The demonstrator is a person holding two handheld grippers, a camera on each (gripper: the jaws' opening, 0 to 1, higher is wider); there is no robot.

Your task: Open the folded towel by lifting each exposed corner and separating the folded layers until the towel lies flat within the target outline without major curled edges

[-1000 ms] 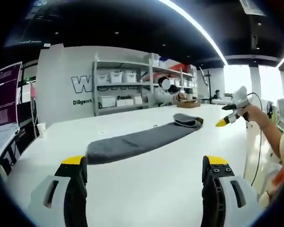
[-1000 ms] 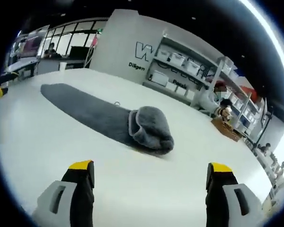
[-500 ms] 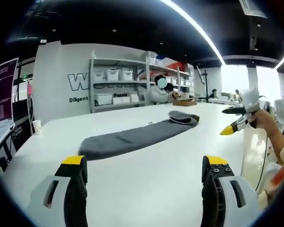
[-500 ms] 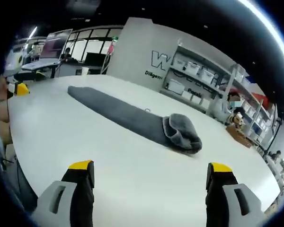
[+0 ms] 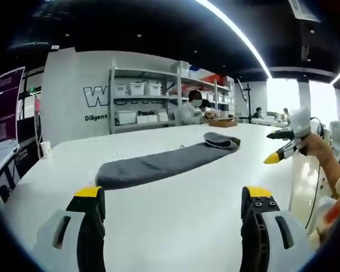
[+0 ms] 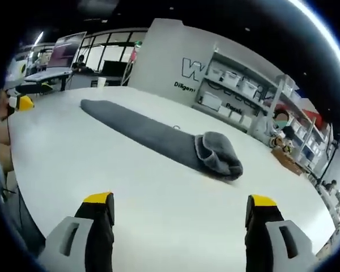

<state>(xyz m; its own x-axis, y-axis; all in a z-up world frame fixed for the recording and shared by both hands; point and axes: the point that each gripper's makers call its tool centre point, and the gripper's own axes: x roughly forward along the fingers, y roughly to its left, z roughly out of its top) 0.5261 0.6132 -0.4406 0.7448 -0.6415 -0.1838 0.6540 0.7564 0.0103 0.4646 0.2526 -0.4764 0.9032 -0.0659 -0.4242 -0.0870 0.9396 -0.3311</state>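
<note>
Left gripper (image 5: 169, 207): jaws spread wide apart with nothing between them, hovering over bare tabletop on the near side of the towel, not touching it.
Right gripper (image 6: 181, 212): jaws likewise spread and empty, above the table short of the towel's rolled end; in the left gripper view it (image 5: 280, 151) appears to the right of the towel, held in a person's hand (image 5: 314, 144), well clear of the cloth.
Towel (image 5: 158, 163): grey, lying on the table as a long narrow folded strip; one end flat, the other end (image 6: 220, 156) bunched into a thick folded-over lump. In the right gripper view the flat strip (image 6: 137, 128) runs away to the left from that lump.
Table (image 5: 175, 226): white, wide, bare around the towel on the near side.
Cup (image 5: 45, 150): small, pale, on the table's far edge, left of the towel's flat end.
Shelving (image 5: 153, 102): metal racks with white bins behind the towel, against a grey wall with large lettering.
Person (image 5: 190, 110): seated beyond the table, past the towel's bunched end.
</note>
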